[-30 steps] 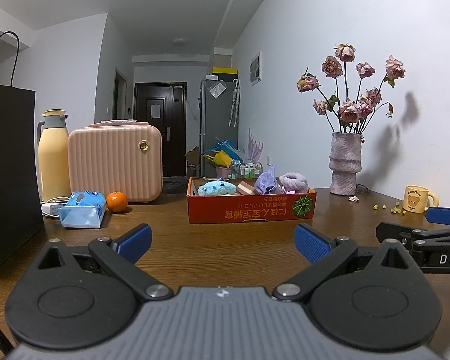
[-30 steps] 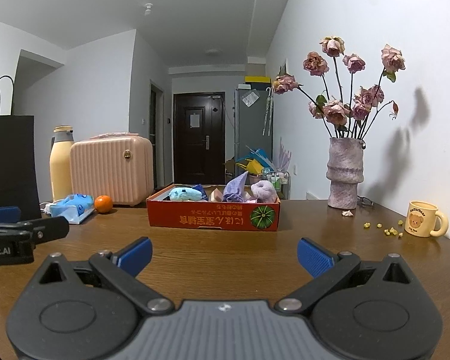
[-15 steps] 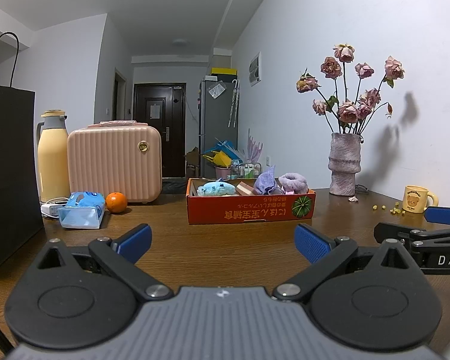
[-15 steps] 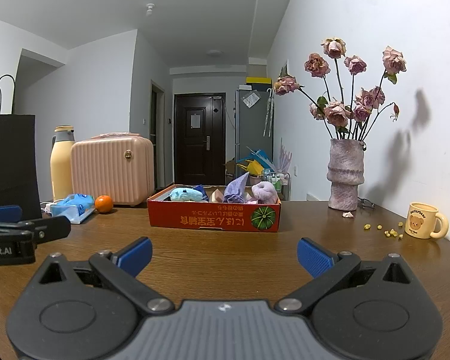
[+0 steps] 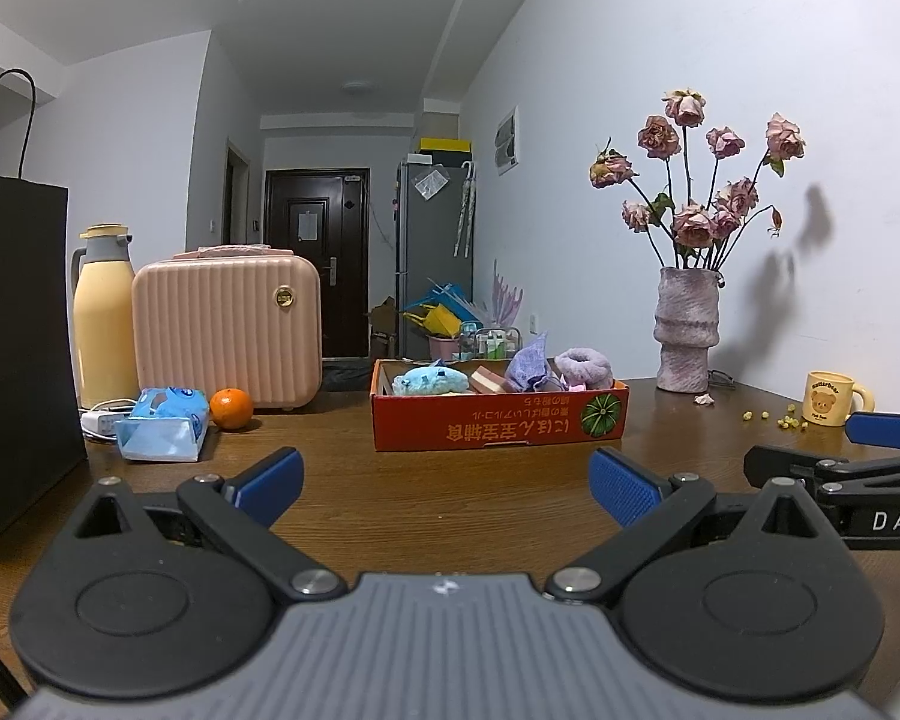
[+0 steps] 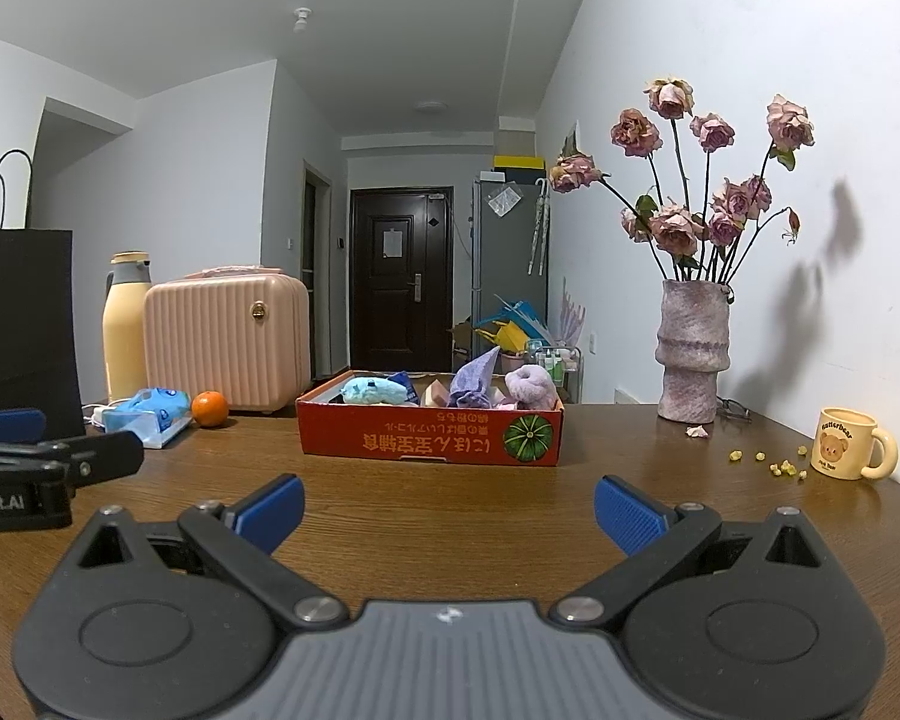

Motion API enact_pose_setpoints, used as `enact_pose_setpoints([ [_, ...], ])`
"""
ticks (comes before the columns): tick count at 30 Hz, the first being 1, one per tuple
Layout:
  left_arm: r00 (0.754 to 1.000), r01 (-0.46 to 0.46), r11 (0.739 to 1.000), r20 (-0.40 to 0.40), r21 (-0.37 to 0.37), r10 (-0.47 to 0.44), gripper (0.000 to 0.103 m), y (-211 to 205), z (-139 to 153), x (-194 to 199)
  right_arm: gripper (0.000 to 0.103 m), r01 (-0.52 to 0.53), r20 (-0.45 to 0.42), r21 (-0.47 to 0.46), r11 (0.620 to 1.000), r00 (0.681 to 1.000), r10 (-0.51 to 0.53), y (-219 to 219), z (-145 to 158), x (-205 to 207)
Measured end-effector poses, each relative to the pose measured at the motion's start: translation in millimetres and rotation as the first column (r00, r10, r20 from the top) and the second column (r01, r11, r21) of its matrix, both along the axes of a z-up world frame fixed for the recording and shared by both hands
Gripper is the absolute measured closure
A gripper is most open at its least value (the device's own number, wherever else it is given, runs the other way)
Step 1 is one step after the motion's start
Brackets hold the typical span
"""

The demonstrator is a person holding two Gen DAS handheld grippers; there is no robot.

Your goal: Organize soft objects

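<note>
Both tongs are held low over the tabletop (image 6: 450, 498), spread wide and empty, seemingly readied for a reach. The soft things, a blue plush (image 6: 373, 390), a purple cloth (image 6: 475, 384) and a lilac fluffy piece (image 6: 531, 387), are seen inside the red box (image 6: 429, 441), well ahead of the left tongs (image 5: 444, 483) and right tongs (image 6: 447, 510).
</note>
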State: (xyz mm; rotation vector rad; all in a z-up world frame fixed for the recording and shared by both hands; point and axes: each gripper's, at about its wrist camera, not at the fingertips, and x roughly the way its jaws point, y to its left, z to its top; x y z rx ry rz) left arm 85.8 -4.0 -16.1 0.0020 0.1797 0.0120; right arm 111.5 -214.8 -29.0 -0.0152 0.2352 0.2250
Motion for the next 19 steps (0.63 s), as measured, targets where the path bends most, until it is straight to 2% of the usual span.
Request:
enact_pose_setpoints([
  [19, 1.0, 0.011, 1.0, -0.008, -0.012, -0.011, 0.0, 6.9, -2.0, 1.7, 0.0, 0.0, -0.006, -0.004, 1.0, 1.0, 0.0, 2.1, 0.1, 0.6],
])
